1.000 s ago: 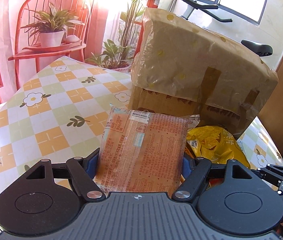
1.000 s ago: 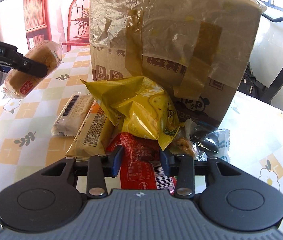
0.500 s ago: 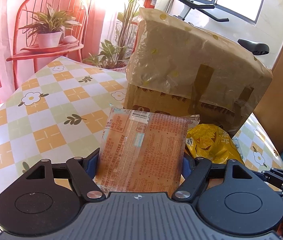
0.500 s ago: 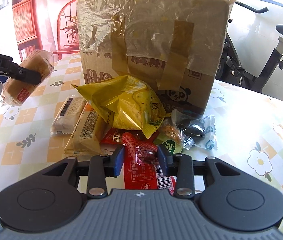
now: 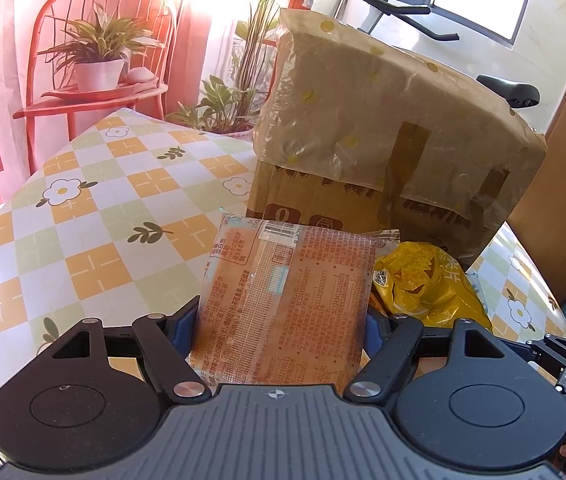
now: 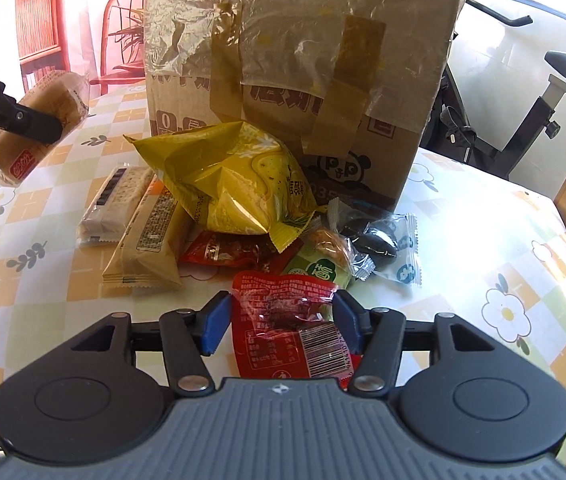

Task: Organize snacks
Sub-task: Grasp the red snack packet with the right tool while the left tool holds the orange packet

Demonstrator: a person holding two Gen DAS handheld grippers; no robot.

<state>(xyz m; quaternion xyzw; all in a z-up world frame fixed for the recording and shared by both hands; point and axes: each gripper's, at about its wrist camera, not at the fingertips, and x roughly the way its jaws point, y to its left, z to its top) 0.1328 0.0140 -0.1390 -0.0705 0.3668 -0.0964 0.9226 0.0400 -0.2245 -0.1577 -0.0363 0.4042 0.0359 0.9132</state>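
Red foil packet point(image 6: 283, 320) lies between the pads of my right claw point(image 6: 281, 320), whose jaws are opening, both pads clear of it. My left claw point(image 5: 281, 328) is clamped on an orange bread packet point(image 5: 287, 304), held above the surface point(image 5: 95, 240). Snack pile sits against the taped cardboard box point(image 6: 295, 64): yellow bag point(image 6: 227, 184), cracker packs, small sweets. Open checked cloth lies to the left; the surface's far-right edge is near.

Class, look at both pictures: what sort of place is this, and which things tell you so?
Probably a room in a home: a table with a flowered checked cloth, potted plants on a red stand, and an exercise bike by the window.
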